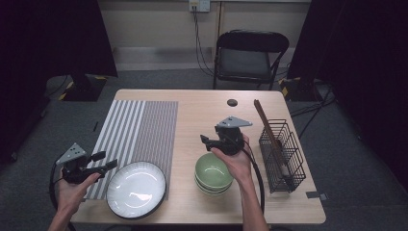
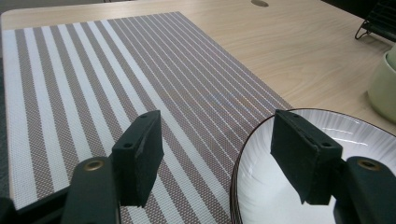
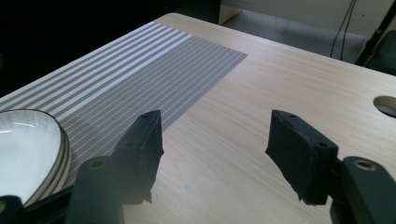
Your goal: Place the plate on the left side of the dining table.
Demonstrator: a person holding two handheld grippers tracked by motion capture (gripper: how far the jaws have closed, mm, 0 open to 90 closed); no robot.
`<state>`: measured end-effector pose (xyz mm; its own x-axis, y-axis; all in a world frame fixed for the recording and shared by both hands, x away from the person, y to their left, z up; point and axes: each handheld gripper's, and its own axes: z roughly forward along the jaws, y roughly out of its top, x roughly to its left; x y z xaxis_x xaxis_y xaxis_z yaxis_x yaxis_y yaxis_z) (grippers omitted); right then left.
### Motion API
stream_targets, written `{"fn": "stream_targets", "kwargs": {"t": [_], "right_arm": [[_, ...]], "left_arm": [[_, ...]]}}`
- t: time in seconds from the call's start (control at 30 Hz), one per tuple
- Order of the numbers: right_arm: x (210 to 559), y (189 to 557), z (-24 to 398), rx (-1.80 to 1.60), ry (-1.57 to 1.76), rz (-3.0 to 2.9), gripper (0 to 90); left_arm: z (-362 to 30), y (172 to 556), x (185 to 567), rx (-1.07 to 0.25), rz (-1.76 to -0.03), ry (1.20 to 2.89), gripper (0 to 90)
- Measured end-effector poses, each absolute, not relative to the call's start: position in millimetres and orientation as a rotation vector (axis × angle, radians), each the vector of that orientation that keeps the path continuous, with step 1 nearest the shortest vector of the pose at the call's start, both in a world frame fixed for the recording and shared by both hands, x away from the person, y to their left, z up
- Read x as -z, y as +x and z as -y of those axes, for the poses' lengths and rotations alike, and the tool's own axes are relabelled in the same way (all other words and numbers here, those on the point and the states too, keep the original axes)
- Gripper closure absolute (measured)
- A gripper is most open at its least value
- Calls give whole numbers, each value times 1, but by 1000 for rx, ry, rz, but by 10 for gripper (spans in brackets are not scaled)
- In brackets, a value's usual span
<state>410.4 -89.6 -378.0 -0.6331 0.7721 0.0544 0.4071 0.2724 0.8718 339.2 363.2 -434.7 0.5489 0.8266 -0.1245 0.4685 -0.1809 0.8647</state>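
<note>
1. Leftmost, the left gripper (image 1: 107, 161) hangs at the table's (image 1: 207, 108) left edge near the front corner, its jaws pointing right toward the white plates (image 1: 136, 189) just beside them.
2. Its jaws stand wide apart and released, with nothing between them and nothing touched; in the left gripper view (image 2: 215, 161) the near rim of the plates (image 2: 355, 135) lies under and beyond the right-hand jaw, clear of the pads.
3. The left hand (image 1: 74, 187) grips the tool's body from below, forearm coming in at the bottom left.
4. Next, the plates rest at the table's front edge, overlapping the front right corner of the striped mat (image 1: 137, 139), which lies along the left half of the table.
5. Right of the plates, a stack of green bowls (image 1: 213, 174) sits near the front edge at the middle.
6. The right gripper (image 1: 204, 140) is raised above the bowls' far side, apart from them, jaws pointing left toward the mat.
7. Its jaws are likewise spread and empty; the right gripper view (image 3: 215, 158) looks between them onto bare wood.
8. The right hand (image 1: 235, 161) cups the tool from beneath, over the bowls.
9. Farthest right, a wire basket (image 1: 282, 155) stands by the right edge.
</note>
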Motion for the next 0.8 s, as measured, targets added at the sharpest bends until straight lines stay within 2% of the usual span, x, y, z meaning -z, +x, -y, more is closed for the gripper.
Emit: {"fn": "stream_targets", "kwargs": {"t": [0.37, 0.8], "right_arm": [[363, 410, 46, -1413, 958, -2236, 398], [363, 407, -11, -1490, 839, -2334, 452]], "left_arm": [[-363, 344, 432, -432, -1059, 1797, 354], [-363, 345, 432, -425, -1036, 1811, 390]]}}
